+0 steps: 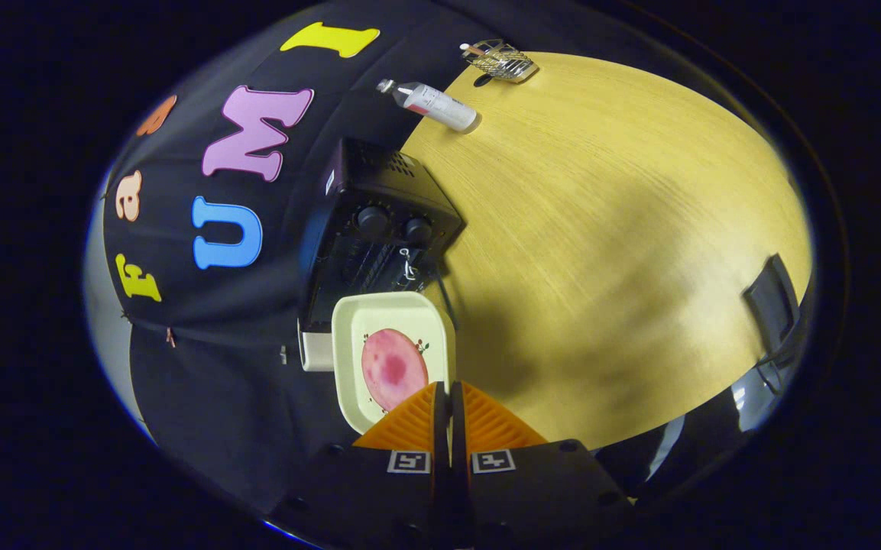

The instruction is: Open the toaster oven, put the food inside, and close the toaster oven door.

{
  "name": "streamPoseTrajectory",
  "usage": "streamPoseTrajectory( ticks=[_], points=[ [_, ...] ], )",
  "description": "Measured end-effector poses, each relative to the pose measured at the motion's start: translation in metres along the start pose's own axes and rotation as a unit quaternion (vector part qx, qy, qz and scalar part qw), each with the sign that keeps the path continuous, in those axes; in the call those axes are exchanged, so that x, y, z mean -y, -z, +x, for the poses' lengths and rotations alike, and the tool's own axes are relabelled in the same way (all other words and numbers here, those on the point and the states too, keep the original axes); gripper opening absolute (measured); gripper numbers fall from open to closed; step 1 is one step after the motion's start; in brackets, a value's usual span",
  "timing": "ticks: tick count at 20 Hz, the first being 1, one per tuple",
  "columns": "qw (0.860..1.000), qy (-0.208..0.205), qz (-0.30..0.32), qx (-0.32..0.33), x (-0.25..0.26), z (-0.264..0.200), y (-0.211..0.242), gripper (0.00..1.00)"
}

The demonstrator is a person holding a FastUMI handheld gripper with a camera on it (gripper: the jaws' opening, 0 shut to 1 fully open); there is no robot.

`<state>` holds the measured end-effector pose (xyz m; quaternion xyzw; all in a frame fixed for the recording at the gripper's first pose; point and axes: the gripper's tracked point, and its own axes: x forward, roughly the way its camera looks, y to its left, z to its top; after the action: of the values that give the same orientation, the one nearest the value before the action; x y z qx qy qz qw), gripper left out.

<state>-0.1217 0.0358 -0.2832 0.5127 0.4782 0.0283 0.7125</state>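
A black toaster oven (379,206) with two knobs stands on the wooden table (600,229) against the booth wall. Wire racks show through its front. A pale bar (316,351), seemingly the door handle, lies at the oven's near end. My gripper (450,397) is shut on the near rim of a cream square plate (356,321), with both fingers (486,420) pressed close together. The plate carries a round pink slice of meat (393,368) and hangs just in front of the oven's front. Whether the door is open I cannot tell.
A white bottle (434,105) lies on the table beyond the oven, and a small wire basket (501,59) sits farther back. A dark flat object (772,302) rests by the table's right edge. A thin cable (446,302) runs beside the oven.
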Motion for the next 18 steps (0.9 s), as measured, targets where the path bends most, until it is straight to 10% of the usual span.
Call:
streamPoseTrajectory(
  ticks=[18],
  points=[
    [0.967, 0.078, 0.205, 0.132, -0.078, 0.163, 0.009, 0.05]
  ],
)
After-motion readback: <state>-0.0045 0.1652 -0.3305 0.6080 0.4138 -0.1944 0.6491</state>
